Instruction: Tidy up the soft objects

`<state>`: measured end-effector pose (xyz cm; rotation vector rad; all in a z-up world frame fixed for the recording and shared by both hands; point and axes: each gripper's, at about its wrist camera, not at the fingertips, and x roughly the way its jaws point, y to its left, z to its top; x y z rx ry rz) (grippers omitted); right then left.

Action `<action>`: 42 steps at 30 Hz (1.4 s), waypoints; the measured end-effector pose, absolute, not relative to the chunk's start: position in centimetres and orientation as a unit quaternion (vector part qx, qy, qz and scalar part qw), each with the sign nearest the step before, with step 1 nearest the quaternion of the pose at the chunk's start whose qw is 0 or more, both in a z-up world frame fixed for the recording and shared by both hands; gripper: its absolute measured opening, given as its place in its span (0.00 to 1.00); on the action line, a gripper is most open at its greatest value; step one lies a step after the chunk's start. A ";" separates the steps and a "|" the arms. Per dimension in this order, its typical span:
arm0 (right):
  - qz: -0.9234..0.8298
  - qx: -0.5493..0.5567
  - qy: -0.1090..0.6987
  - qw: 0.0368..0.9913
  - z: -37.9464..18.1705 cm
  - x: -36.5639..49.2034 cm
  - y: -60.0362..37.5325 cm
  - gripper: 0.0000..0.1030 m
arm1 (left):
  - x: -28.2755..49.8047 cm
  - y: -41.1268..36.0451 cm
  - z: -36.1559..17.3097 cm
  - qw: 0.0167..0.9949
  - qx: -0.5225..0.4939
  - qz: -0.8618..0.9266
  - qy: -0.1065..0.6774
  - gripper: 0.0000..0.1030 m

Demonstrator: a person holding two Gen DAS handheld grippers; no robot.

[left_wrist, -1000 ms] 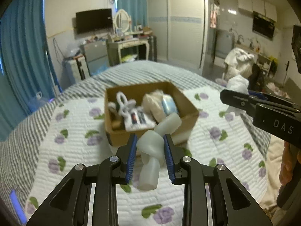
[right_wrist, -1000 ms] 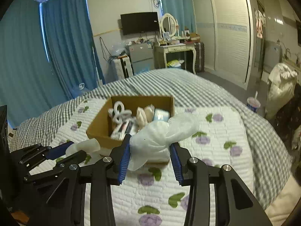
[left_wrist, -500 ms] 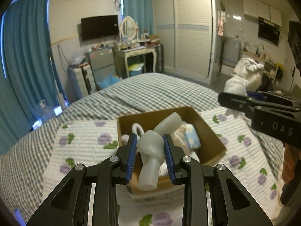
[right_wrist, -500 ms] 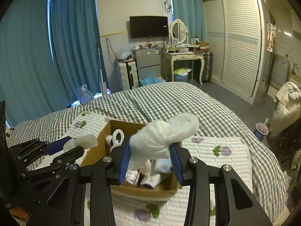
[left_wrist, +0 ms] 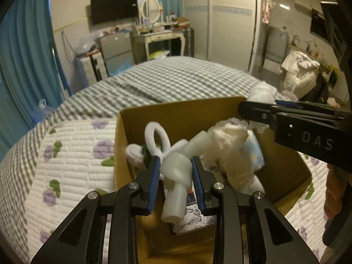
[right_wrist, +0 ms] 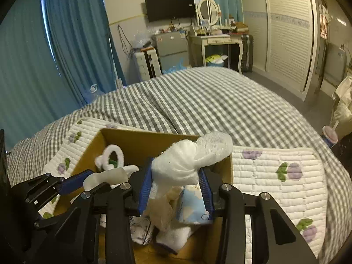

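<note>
My matt black plastic left gripper (left_wrist: 176, 173) (ribbed blue pads) pinches a smooth, translucent rubbery glove (left_wrist: 176, 171); my right gripper (right_wrist: 176, 189) pinches crinkled white cloth (right_wrist: 189, 160) above a plain cardboard box (left_wrist: 176, 114).

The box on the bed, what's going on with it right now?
A person is sorting soft things into the cardboard box with two handheld grippers. The left gripper is clamped on a knotted translucent glove, and the right gripper is clamped on a knotted white cloth. Both are held over the open box, which already holds other soft items. Neither piece has been let go yet.
</note>
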<state>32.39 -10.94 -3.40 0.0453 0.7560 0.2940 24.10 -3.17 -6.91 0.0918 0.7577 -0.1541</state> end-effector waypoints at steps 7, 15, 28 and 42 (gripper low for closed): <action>0.136 0.041 0.365 0.920 -3.3 32.5 -10.8 0.62 | 23.1 -3.7 -6.2 0.932 0.054 -0.078 0.349 0.50; 0.120 0.041 0.330 0.935 3.1 28.5 -11.8 0.64 | 19.8 -2.9 0.2 0.951 0.035 -0.051 0.303 0.80; 0.104 0.015 0.197 0.975 20.0 12.6 -13.3 0.75 | 5.4 -1.1 15.8 0.987 0.040 -0.023 0.153 0.84; 0.096 0.004 0.114 0.989 16.3 1.8 -14.1 1.00 | -1.7 -0.2 12.1 0.995 0.042 0.027 0.084 0.92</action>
